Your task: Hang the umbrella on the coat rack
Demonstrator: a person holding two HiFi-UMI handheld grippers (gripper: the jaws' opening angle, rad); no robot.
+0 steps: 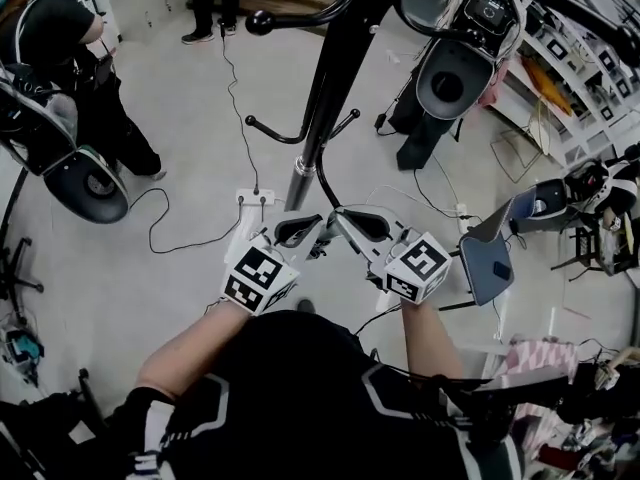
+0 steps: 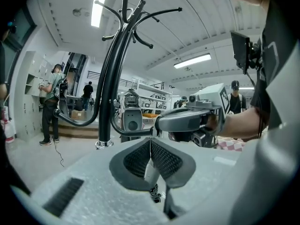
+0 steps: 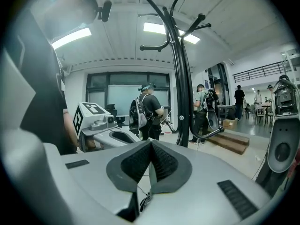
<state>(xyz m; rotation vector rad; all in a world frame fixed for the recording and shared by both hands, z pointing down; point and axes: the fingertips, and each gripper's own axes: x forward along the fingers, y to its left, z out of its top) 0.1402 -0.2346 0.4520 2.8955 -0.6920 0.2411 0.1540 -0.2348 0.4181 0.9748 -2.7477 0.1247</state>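
The black coat rack (image 1: 330,88) rises straight in front of me, its curved hooks spreading from the pole. It also stands ahead in the left gripper view as the coat rack (image 2: 110,78), and in the right gripper view as the coat rack (image 3: 180,78). No umbrella shows in any view. My left gripper (image 1: 312,232) and right gripper (image 1: 336,220) are held side by side near the pole's lower part, tips almost meeting. The left gripper (image 2: 150,142) has its jaws pressed together, empty. The right gripper (image 3: 151,144) is likewise shut on nothing.
A power strip (image 1: 255,198) with trailing cables lies on the floor by the rack's base. A grey machine (image 1: 450,78) stands behind on the right, a tablet on a stand (image 1: 487,258) to my right. A person (image 1: 70,58) stands at the left; shelves line the right wall.
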